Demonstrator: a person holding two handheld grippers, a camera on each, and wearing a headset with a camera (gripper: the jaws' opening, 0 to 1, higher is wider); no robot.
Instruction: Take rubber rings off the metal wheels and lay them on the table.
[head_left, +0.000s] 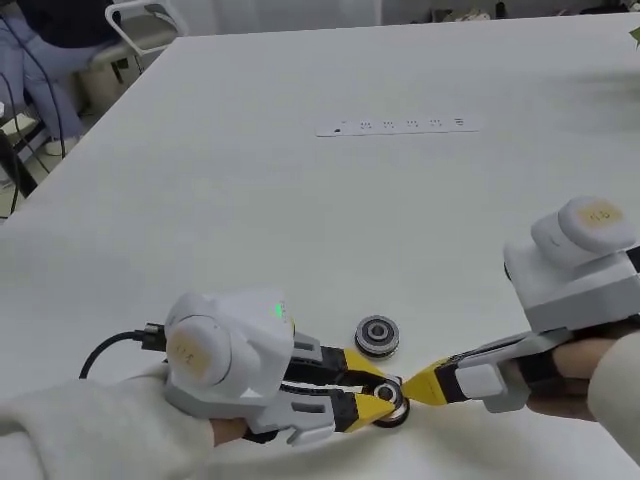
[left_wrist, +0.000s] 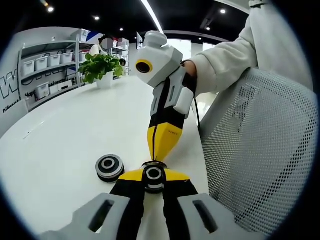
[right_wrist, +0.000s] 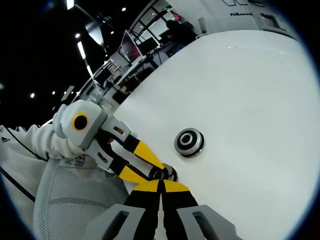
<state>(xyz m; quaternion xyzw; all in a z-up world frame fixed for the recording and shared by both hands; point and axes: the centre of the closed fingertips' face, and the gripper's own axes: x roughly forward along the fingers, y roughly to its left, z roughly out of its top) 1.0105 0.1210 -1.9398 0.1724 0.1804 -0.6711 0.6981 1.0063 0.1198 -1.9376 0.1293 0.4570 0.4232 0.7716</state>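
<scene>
Left gripper (head_left: 383, 401): jaws narrow, clamping a wheel (left_wrist: 154, 177) low over the table (head_left: 300, 200).
Right gripper (head_left: 412, 386): jaws pressing together, tip touching the held wheel; cannot tell whether it is pinching rubber.
Second wheel (head_left: 377, 335): lying flat just beside the held wheel, wearing its black ring (left_wrist: 110, 178).
Power strip (head_left: 398, 126): lying well beyond the held wheel.

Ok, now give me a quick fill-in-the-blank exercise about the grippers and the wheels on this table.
1. The left gripper clamps a metal ___ between its jaws.
2. A second wheel lies free on the ___ table.
3. The right gripper has its jaws pressed together at the rim of the ___ gripper's wheel.
4. In all, ___ wheels are in view.
Missing words: wheel; white; left; two.
</scene>
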